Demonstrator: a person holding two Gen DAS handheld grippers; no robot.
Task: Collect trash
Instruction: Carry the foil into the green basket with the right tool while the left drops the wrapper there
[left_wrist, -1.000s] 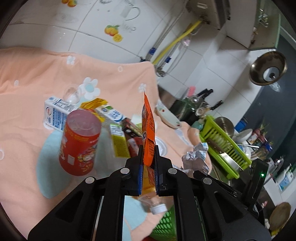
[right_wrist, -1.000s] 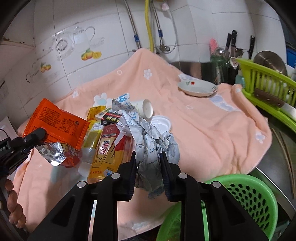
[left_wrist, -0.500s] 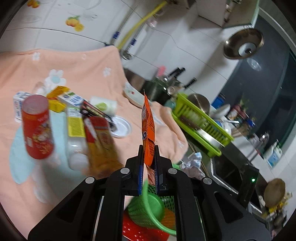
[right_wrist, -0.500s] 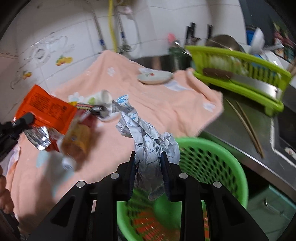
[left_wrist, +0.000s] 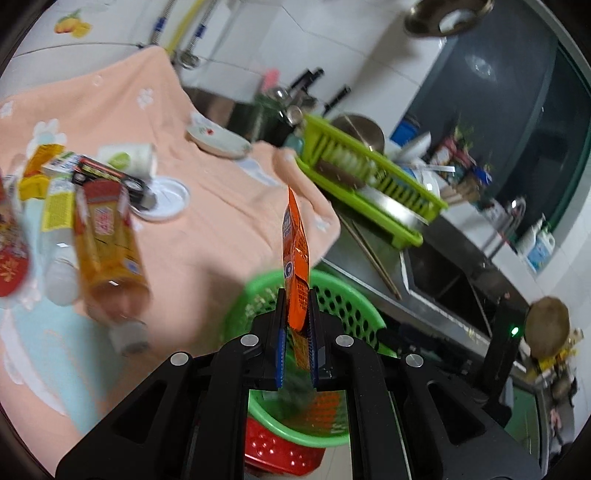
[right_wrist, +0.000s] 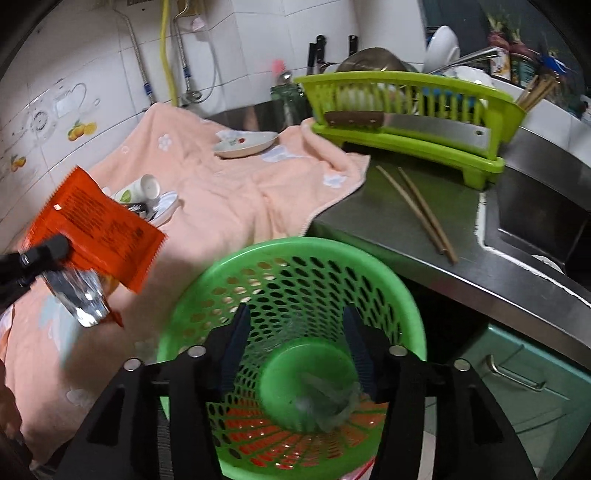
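My left gripper (left_wrist: 296, 295) is shut on an orange snack wrapper (left_wrist: 295, 251), held edge-on above the near rim of the green mesh basket (left_wrist: 343, 295). In the right wrist view the wrapper (right_wrist: 96, 229) hangs left of the basket (right_wrist: 288, 251), pinched by the left gripper's fingertips (right_wrist: 51, 249). My right gripper (right_wrist: 295, 321) is open over the basket's mouth. The crumpled grey paper (right_wrist: 328, 402) lies blurred at the basket's bottom.
More trash lies on the peach towel (left_wrist: 207, 206): an orange drink bottle (left_wrist: 107, 240), a yellow-label bottle (left_wrist: 59, 221), a paper cup (left_wrist: 125, 158), a lid (left_wrist: 166, 195). A plate (right_wrist: 243, 142), green dish rack (right_wrist: 406, 110), chopsticks (right_wrist: 421, 214) and sink (right_wrist: 539, 218) are to the right.
My right gripper has opened over the basket and the crumpled paper has dropped in. My left gripper has carried the orange wrapper from over the towel to above the basket's rim.
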